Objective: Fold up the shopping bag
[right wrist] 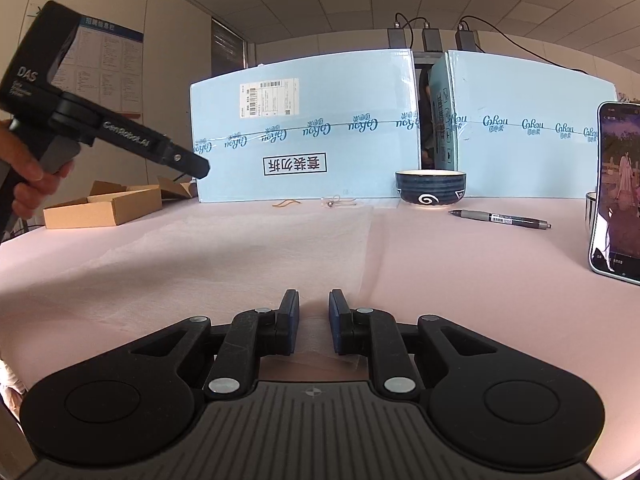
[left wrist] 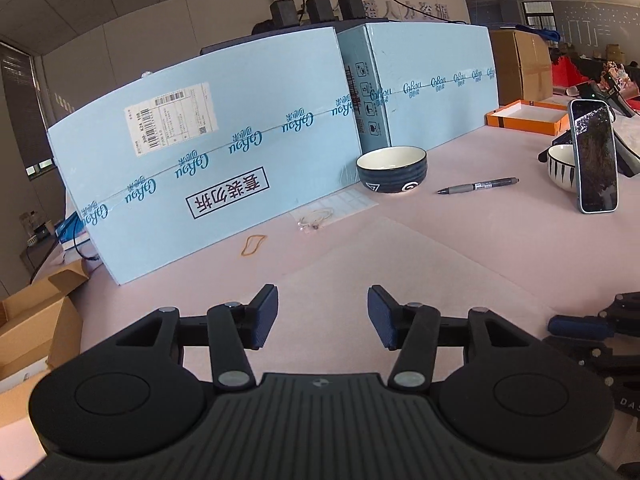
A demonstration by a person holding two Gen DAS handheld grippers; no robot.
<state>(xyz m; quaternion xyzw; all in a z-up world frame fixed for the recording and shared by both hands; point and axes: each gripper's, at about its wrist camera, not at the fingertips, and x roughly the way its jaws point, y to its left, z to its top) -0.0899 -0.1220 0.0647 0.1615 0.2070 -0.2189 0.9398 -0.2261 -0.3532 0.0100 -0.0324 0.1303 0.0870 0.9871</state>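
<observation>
Left gripper (left wrist: 323, 316) sat nearest the lens, jaws apart, nothing between them, hovering over the bag (left wrist: 380, 256). In the right wrist view it was up in the air at far left, gripped by a hand (right wrist: 28, 176), well clear of the cloth. The bag lay flat just ahead of and below it, thin and pale on the pink table (left wrist: 500, 248), so its outline was hard to read. Its right edge ran from beside the right gripper (right wrist: 314, 320) away toward the boxes (left wrist: 224, 148); long axis looked to run left from that edge, not certain. Right gripper was low at the bag's near right corner, jaws nearly together with a slim gap showing; fabric lay under them, none seen pinched. Judgement: right gripper was the nearer one and pinned that corner area, and the left needed to drop to the left side of the bag to take the next fold. Left to right on the surface: open carton (right wrist: 104, 206) off the table edge, rubber band (left wrist: 253, 245), bowl (left wrist: 392, 170), pen (left wrist: 478, 186), phone (left wrist: 594, 160) propped upright. Office room, panel ceiling, chargers (left wrist: 312, 6) atop the boxes.
</observation>
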